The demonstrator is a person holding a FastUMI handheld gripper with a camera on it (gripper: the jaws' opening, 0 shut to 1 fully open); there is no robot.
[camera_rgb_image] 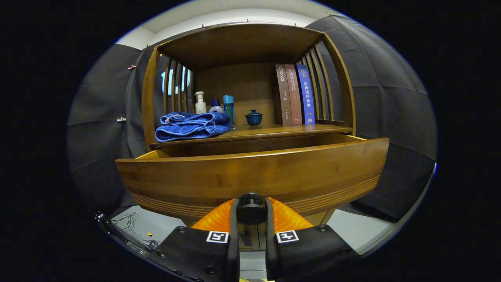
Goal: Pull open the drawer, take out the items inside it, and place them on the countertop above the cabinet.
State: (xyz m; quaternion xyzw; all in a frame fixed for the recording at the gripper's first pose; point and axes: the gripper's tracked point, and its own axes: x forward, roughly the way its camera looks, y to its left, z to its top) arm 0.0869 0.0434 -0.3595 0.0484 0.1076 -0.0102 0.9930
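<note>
1. The hand-held gripper (251, 209) is clenched on the drawer's round dark knob (251, 205) — one finger presses on each side of it, low on the middle of the drawer front.
2. The drawer (250, 172) of the wooden cabinet (150, 98) stands pulled out toward the camera; its curved front panel spans the width just beyond the fingers, with grooved lines along its lower edge.
3. From this low angle the inside of the drawer is hidden behind the front panel, so I cannot tell what lies in it.
4. Above the drawer is the bench (274, 130), the cabinet's countertop under a wooden canopy with slatted sides.
5. On its left part lies a folded blue towel (191, 126); behind it stand a white pump bottle (200, 103), a smaller bottle with a dark blue top (215, 106) and a tall teal bottle (229, 107).
6. Near the middle sits a small blue lidded cup (254, 117) — well apart from the towel.
7. At the right, three books (294, 94) stand upright, touching one another, against the slats.
</note>
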